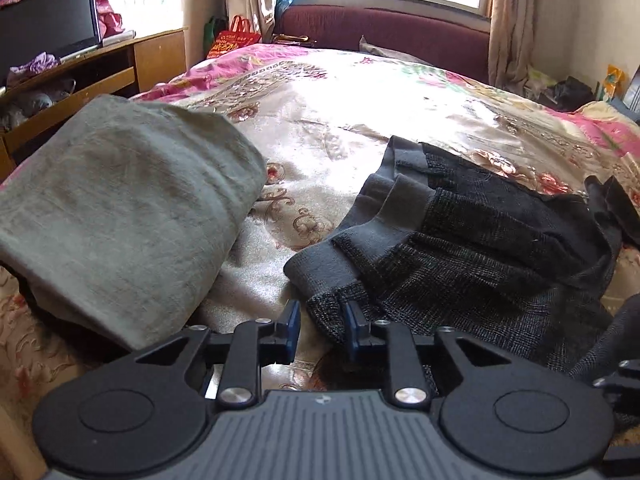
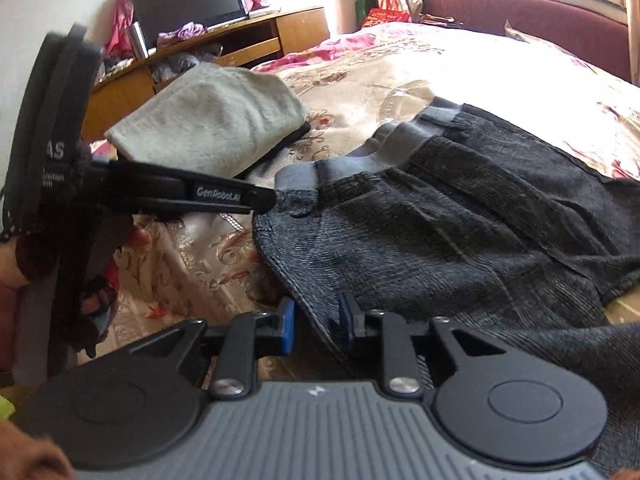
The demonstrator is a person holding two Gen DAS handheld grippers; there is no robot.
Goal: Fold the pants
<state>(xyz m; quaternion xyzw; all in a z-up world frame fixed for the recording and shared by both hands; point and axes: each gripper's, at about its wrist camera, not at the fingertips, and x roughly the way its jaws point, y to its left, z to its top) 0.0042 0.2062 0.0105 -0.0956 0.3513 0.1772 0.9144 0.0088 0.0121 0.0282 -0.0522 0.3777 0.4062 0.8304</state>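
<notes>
Left wrist view shows your left gripper with its blue-padded jaws drawn close on a corner of the dark grey checked knit pants, cloth sitting between the pads at the edge nearest you. That low corner grip makes sense for a fold: it lets you carry one end of the garment over the rest. The pants lie rumpled on the shiny floral bedspread, their plain grey cuffed bands bunched toward the middle of the bed. The right wrist view has your right gripper also nearly closed, pinching the curved hem edge of the same cloth, so you hold two points along one edge and the fabric can lift evenly rather than twist; in that view the left gripper reaches in from the side, its tip at a grey band. A folded pale grey-green fleece garment rests apart on the left, likely a finished piece kept clear of your working space.
</notes>
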